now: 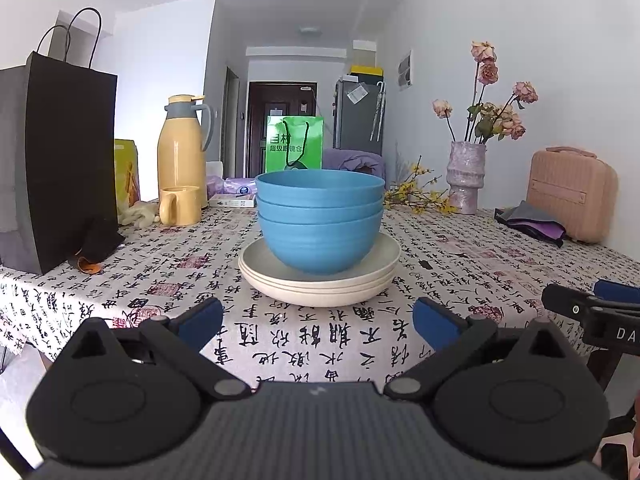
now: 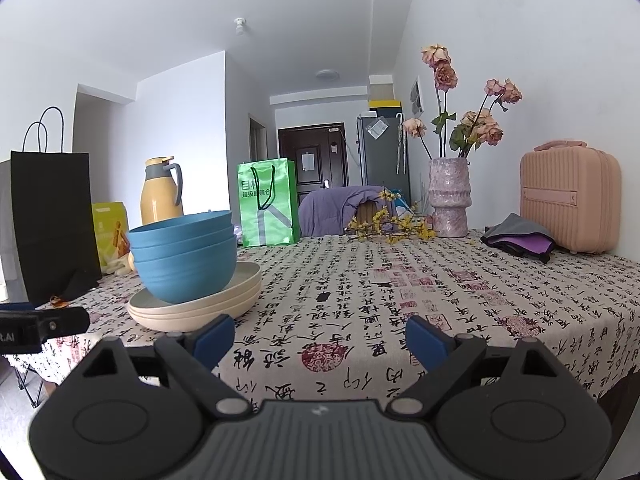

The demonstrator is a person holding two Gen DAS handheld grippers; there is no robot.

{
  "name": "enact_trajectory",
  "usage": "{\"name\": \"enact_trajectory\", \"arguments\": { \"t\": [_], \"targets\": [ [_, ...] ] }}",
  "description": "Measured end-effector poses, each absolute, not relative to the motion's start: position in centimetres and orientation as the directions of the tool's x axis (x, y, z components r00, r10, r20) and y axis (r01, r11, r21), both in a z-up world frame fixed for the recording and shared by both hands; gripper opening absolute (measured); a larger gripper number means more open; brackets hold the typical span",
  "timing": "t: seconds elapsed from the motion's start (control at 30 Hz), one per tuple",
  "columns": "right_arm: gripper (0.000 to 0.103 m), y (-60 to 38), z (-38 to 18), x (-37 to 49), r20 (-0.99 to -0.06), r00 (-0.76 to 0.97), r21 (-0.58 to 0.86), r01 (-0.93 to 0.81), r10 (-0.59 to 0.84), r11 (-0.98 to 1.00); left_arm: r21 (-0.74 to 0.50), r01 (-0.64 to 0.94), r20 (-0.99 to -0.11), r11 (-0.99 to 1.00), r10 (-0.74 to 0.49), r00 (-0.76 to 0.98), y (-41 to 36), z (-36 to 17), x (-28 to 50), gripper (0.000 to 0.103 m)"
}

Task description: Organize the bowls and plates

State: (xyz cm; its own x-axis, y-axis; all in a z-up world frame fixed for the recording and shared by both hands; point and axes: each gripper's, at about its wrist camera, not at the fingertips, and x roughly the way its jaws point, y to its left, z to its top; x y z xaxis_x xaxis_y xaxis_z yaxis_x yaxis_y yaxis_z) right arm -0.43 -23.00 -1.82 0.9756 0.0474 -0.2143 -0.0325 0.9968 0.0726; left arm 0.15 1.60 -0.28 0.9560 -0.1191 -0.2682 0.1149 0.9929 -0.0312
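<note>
Currently, stack: three nested blue plastic bowls (image 1: 319, 224) sitting on three stacked cream round plates (image 1: 320, 280).
Left gripper (image 1: 318, 322): hanging released, empty.
Right gripper (image 2: 320, 340): gaping wide, empty.

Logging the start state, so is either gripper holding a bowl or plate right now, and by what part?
Nothing is held. The left gripper and right gripper are both open and empty, short of the blue bowls stacked on the plates.

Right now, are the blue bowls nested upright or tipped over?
Upright and nested: three blue bowls sit rims-up, one inside another, on the stacked cream plates. Neither gripper touches them.
</note>
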Motion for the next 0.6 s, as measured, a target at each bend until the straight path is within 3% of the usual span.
{"name": "enact_trajectory", "arguments": {
  "t": [0.6],
  "targets": [
    [0.092, -22.93, -1.85, -0.38, -0.212, 0.976, 0.072, -0.032, 0.047, 0.997, -0.023, 0.127, -0.242, 0.992, -0.129, 0.962, 1.29, -0.19, -0.45, 0.103]
  ]
}}
